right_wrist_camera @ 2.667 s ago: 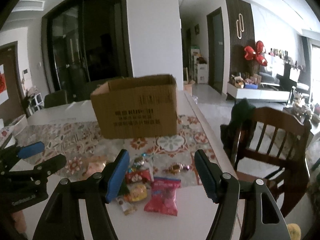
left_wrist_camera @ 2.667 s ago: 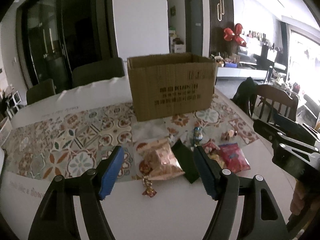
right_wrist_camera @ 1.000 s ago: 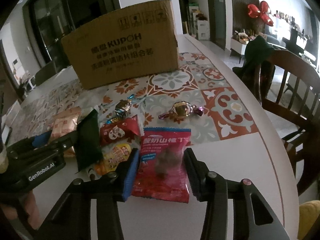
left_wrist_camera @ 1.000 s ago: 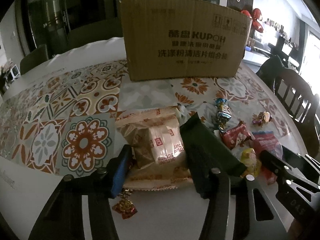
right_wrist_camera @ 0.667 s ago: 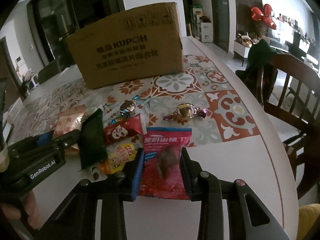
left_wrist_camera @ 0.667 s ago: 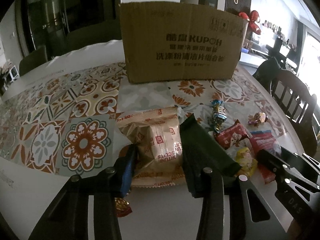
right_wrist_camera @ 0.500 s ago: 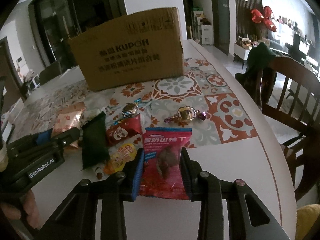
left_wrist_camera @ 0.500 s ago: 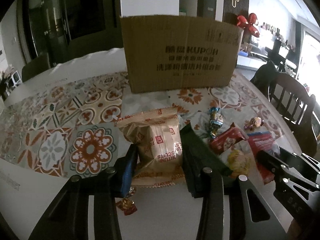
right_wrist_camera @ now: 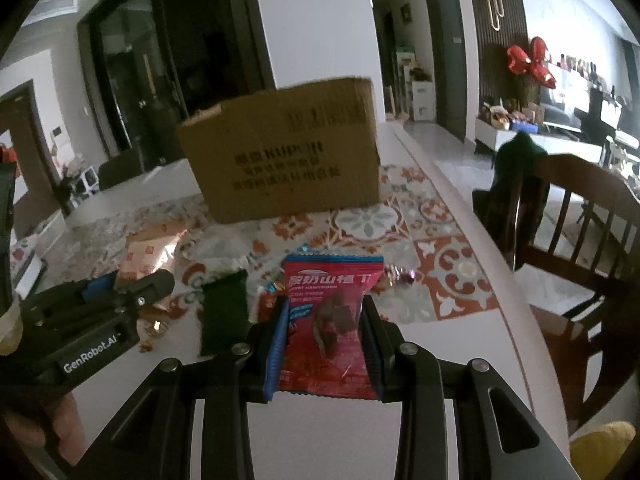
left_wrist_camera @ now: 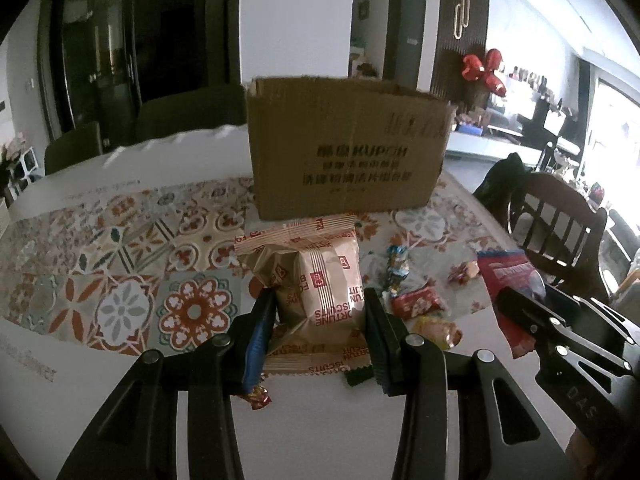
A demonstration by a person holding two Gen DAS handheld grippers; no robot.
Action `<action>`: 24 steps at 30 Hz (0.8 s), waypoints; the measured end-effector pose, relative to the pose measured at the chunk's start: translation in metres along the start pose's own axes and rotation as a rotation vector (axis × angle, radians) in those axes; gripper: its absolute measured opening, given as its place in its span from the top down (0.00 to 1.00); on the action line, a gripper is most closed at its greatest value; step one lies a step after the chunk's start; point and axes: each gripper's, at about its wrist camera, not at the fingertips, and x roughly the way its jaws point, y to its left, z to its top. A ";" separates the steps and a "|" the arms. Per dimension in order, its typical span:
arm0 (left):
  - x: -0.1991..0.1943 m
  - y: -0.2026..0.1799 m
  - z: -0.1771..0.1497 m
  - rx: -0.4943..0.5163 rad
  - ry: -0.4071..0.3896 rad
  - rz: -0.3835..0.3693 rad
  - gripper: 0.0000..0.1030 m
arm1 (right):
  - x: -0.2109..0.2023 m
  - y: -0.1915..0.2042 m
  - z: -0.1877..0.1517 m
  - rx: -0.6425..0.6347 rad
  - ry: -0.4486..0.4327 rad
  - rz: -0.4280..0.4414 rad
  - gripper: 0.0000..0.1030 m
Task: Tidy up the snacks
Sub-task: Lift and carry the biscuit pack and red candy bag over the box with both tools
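Note:
My left gripper (left_wrist_camera: 318,320) is shut on a tan biscuit packet (left_wrist_camera: 316,280) and holds it lifted off the table. My right gripper (right_wrist_camera: 324,320) is shut on a red hawthorn snack bag (right_wrist_camera: 330,312), also raised above the table. A brown cardboard box (left_wrist_camera: 344,148) stands open-topped behind both, on the patterned runner; the right wrist view shows the box (right_wrist_camera: 288,152) too. Loose snacks stay on the table: a dark green packet (right_wrist_camera: 224,312), a small red packet (left_wrist_camera: 416,302), a yellow one (left_wrist_camera: 436,330) and wrapped candies (left_wrist_camera: 396,264).
The round white table (left_wrist_camera: 320,420) carries a patterned runner (left_wrist_camera: 120,264). A wooden chair (right_wrist_camera: 576,240) with a dark garment stands at the right edge. Dark chairs sit behind the table at the left. A small red candy (left_wrist_camera: 256,394) lies under my left gripper.
Both grippers closed on their packets and rose with them. The biscuit packet and the red bag left the table; the box now sits lower in both views.

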 end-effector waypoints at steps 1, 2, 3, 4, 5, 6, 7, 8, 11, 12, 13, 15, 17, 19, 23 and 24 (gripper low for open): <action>-0.006 -0.001 0.002 0.003 -0.014 -0.002 0.59 | -0.003 0.001 0.002 0.000 -0.009 0.003 0.66; -0.008 -0.001 0.004 0.004 -0.022 -0.003 0.59 | -0.006 0.001 0.004 -0.001 -0.019 0.008 0.66; -0.012 -0.001 0.006 0.006 -0.033 -0.003 0.59 | -0.010 0.002 0.006 -0.003 -0.029 0.011 0.66; -0.016 -0.001 0.008 0.009 -0.046 -0.004 0.59 | -0.013 0.003 0.008 -0.005 -0.042 0.013 0.66; -0.020 -0.001 0.011 0.010 -0.054 -0.004 0.59 | -0.016 0.004 0.010 -0.007 -0.049 0.016 0.66; -0.022 -0.002 0.013 0.011 -0.061 -0.006 0.59 | -0.019 0.005 0.013 -0.009 -0.061 0.020 0.66; -0.026 -0.002 0.016 0.014 -0.073 -0.009 0.59 | -0.021 0.005 0.016 -0.009 -0.070 0.023 0.66; -0.030 -0.002 0.019 0.018 -0.085 -0.008 0.59 | -0.024 0.005 0.019 -0.010 -0.082 0.027 0.66; -0.039 -0.003 0.029 0.029 -0.120 -0.009 0.59 | -0.031 0.005 0.028 -0.009 -0.113 0.043 0.66; -0.041 -0.004 0.032 0.032 -0.130 -0.008 0.59 | -0.032 0.005 0.032 -0.010 -0.120 0.048 0.66; -0.043 -0.004 0.036 0.038 -0.145 -0.008 0.59 | -0.033 0.006 0.037 -0.011 -0.131 0.053 0.66; -0.046 -0.004 0.043 0.047 -0.168 -0.006 0.59 | -0.035 0.006 0.044 -0.016 -0.150 0.058 0.66; -0.048 -0.004 0.051 0.055 -0.186 -0.006 0.59 | -0.038 0.008 0.052 -0.026 -0.175 0.060 0.66; -0.051 -0.003 0.059 0.061 -0.206 -0.008 0.59 | -0.039 0.009 0.060 -0.033 -0.193 0.062 0.66; -0.055 -0.002 0.075 0.080 -0.247 -0.002 0.59 | -0.040 0.009 0.078 -0.037 -0.225 0.077 0.66; -0.055 -0.002 0.080 0.086 -0.257 0.001 0.59 | -0.040 0.009 0.083 -0.039 -0.234 0.079 0.66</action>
